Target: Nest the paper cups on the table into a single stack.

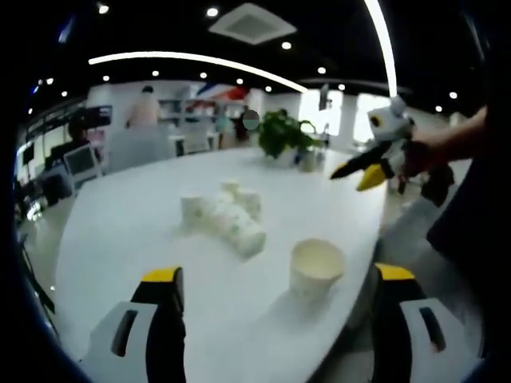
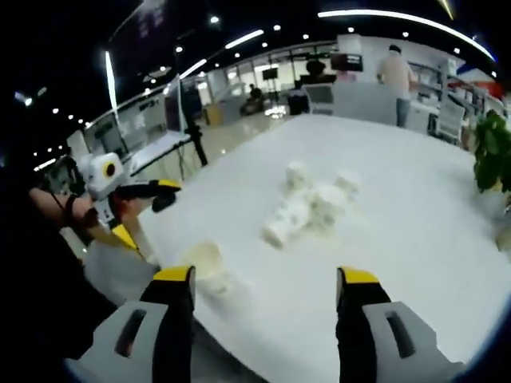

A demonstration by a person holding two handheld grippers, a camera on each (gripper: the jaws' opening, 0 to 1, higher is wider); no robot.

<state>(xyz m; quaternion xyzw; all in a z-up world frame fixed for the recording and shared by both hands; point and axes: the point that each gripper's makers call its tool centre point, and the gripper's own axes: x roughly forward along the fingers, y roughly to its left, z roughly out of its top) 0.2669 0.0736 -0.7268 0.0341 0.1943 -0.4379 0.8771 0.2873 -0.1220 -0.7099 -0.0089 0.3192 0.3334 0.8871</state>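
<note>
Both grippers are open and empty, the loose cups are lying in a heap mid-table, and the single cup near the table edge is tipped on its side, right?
Not quite. The single cup near the table edge stands upright, mouth up, as the left gripper view shows. The rest holds: the left gripper and right gripper are open and empty, and the heap of cups lies mid-table.

My tabletop is smooth white with a faint sheen. The upright paper cup looks matt cream; the toppled paper cups look matt white. My left tool has glossy yellow-tipped plastic jaws.
</note>
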